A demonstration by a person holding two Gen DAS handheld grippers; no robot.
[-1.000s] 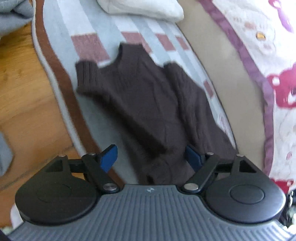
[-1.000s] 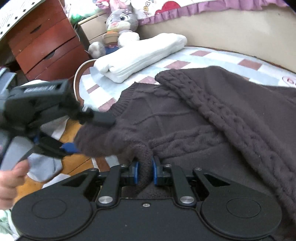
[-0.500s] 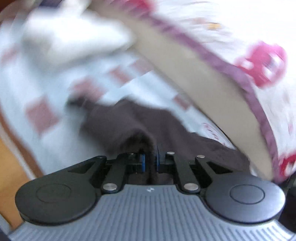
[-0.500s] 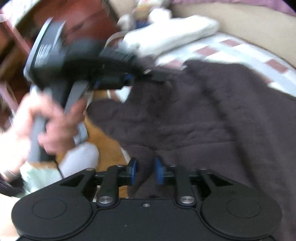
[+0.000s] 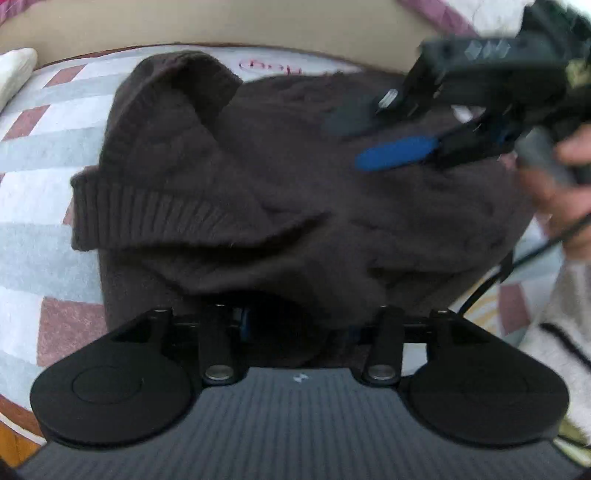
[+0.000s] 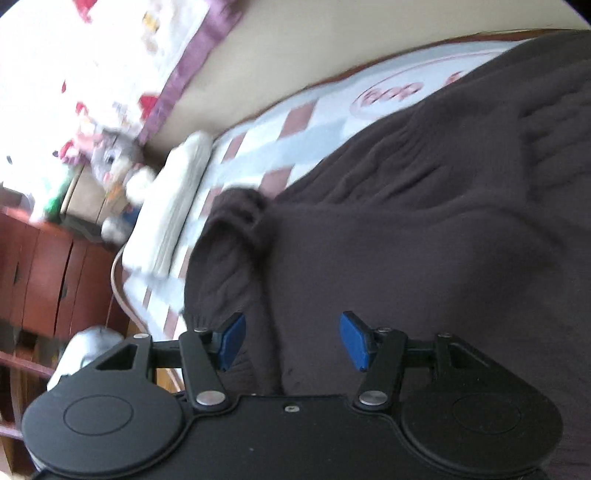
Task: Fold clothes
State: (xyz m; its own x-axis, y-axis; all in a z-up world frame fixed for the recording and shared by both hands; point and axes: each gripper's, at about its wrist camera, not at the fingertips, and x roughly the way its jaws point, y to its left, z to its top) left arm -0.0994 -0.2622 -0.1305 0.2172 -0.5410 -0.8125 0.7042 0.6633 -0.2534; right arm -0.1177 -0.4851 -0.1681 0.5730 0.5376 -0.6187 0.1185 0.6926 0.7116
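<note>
A dark brown knitted sweater (image 5: pixel 280 177) lies on the checked mat (image 5: pixel 33 155), its body folded over and a ribbed cuff (image 5: pixel 147 214) lying across it. My left gripper (image 5: pixel 297 325) is open at the sweater's near edge, with cloth draped over the gap between its fingers. My right gripper (image 6: pixel 291 341) is open and empty just above the sweater (image 6: pixel 424 240). It also shows in the left wrist view (image 5: pixel 373 144), held by a hand over the sweater's right side. A sleeve (image 6: pixel 225 251) lies folded at the sweater's left edge.
A folded white garment (image 6: pixel 173 210) lies on the mat beyond the sweater. A plush toy (image 6: pixel 114 162) and a red-brown dresser (image 6: pixel 44 277) stand past the mat's end. A beige bed side (image 5: pixel 221 26) borders the mat. A cable (image 5: pixel 517 258) hangs by the hand.
Both grippers were shut on the sweater half a second ago and are now open. The sweater has been folded over and now lies flat. The right gripper has lifted off it.
</note>
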